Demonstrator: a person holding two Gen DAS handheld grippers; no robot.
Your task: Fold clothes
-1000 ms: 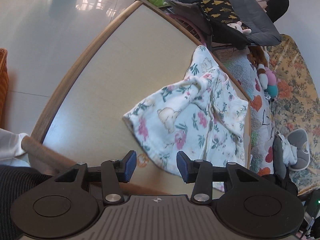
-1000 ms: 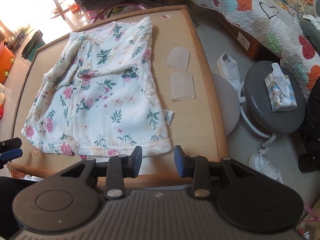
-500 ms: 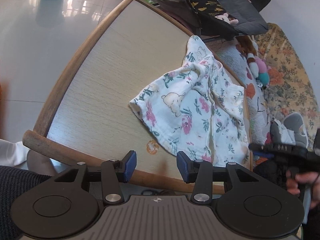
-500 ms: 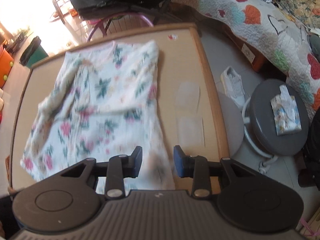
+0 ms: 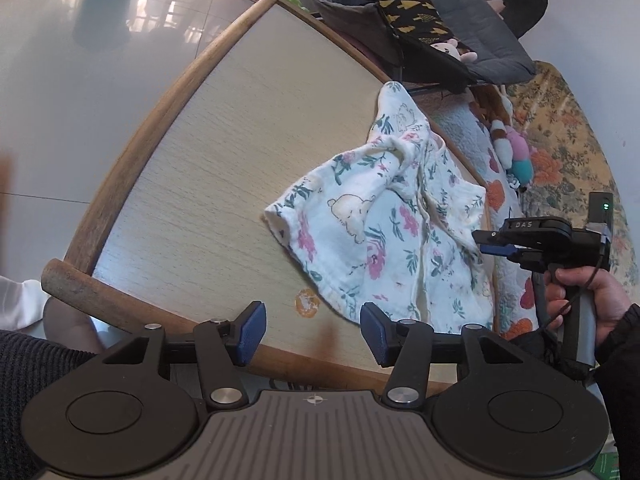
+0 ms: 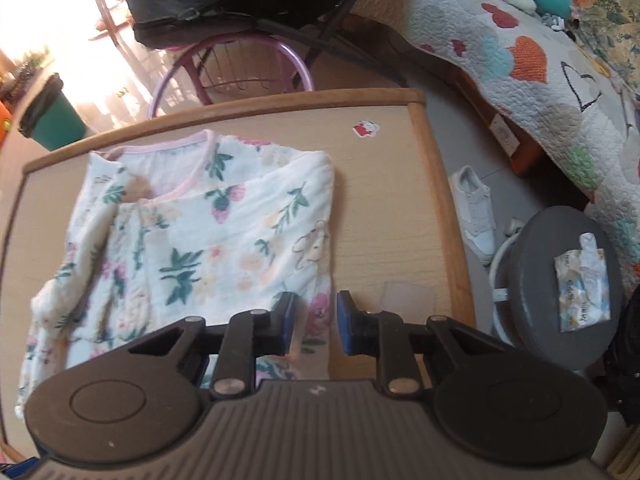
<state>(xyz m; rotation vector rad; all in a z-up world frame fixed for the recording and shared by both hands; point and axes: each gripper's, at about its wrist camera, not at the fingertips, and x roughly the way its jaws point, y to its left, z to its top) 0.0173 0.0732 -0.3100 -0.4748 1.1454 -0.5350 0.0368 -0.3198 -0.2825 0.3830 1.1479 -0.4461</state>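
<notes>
Right now a floral shirt (image 6: 208, 256) lies spread on the table (image 6: 384, 208), neckline twd the far edge, right side running close to the right edge, hem reaching the near edge. One sleeve is folded in over the left part (bunched, not flat). The right gripper (image 6: 313, 322) hangs over the shirt's right side w/ blue pads apart, nothing between them; whether they touch the cloth I can't tell. The left gripper (image 5: 311, 332) sits at the near edge by the shirt's hem corner, pads wide apart, also empty. From the left wrist view a hand (image 5: 588, 300) holds the right gripper's handle. Two clear patches (image 6: 406, 298) lie on the table near its right edge, just beside the shirt.
</notes>
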